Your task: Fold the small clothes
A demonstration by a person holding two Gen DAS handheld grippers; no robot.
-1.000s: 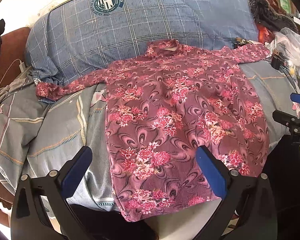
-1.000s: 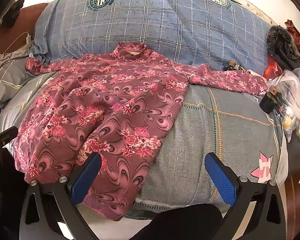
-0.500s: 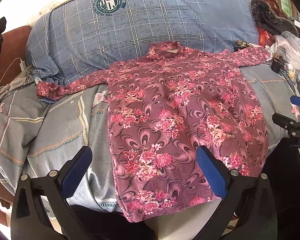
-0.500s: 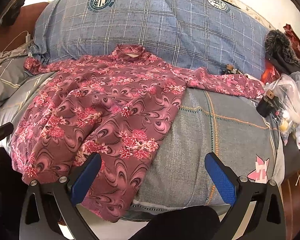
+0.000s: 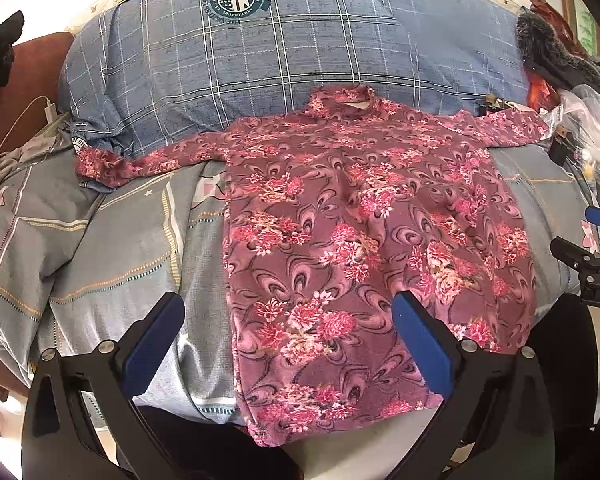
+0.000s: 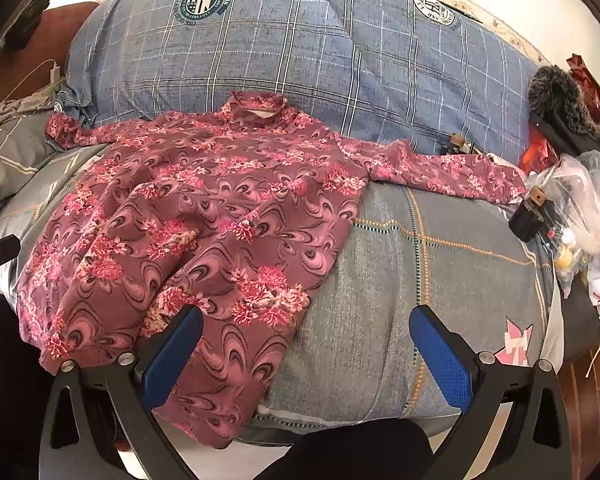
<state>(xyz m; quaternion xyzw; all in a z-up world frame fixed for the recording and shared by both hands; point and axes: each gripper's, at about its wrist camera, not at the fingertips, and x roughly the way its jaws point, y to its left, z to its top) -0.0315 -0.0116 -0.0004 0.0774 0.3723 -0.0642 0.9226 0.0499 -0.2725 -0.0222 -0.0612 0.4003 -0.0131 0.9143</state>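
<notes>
A grey quilt point(image 6: 440, 272) is covered at the far side by a blue pillow point(image 5: 300, 48). A floral shirt point(image 5: 360, 240) is spread flat on the quilt, sleeves out, hem hung over the near edge. Both the left gripper point(image 5: 288, 340) and right gripper point(image 6: 306, 350) are held released above the hem, seemingly not touching it.

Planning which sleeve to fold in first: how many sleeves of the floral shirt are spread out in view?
2. One sleeve stretches left toward the plaid pillow's corner; the other sleeve lies out to the right, its cuff near the plastic bag. Neither is hidden.
</notes>
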